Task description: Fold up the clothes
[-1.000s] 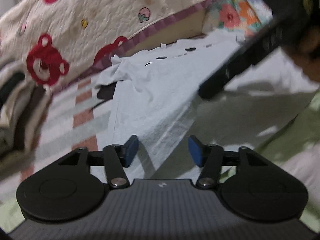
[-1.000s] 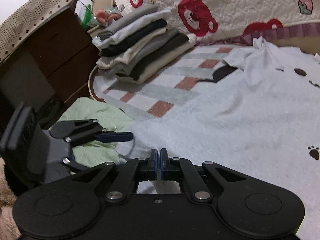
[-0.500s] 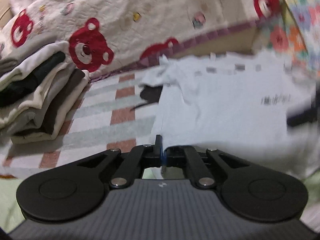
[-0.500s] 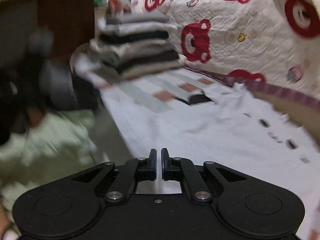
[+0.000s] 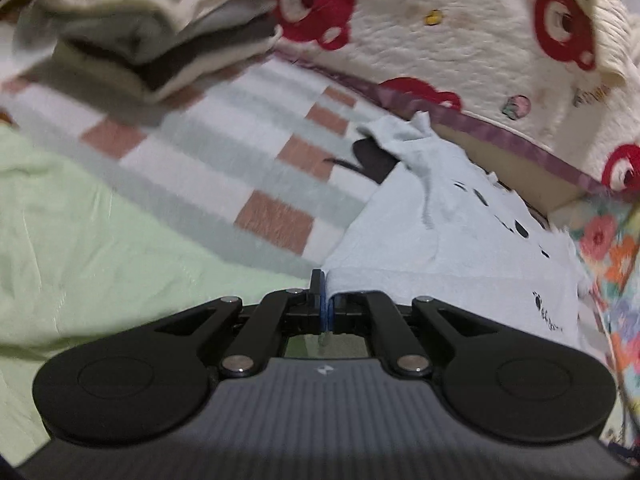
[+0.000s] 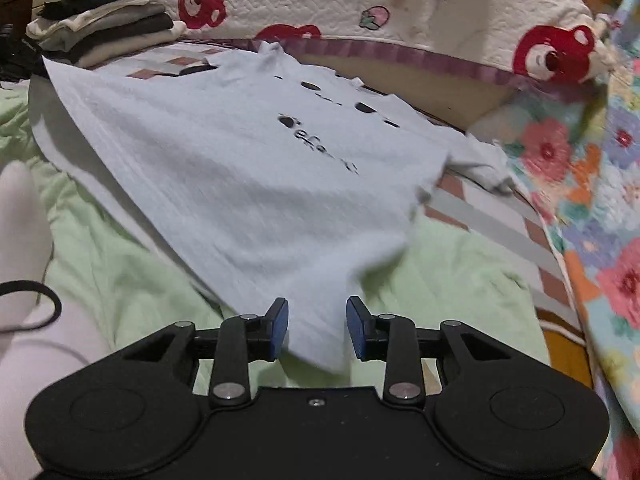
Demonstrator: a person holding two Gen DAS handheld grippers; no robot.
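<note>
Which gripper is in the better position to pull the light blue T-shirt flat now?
Left. The left gripper is shut on the T-shirt hem; the right gripper is open, cloth loose between its fingers.

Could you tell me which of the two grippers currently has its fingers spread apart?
The right gripper: its blue pads stand apart, the pale blue T-shirt hem lying between them. The left gripper is pinched shut on the shirt's edge.

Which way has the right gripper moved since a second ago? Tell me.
Yes. The right gripper swung right: the folded stack, once central, now sits far left. Jaws opened.
</note>
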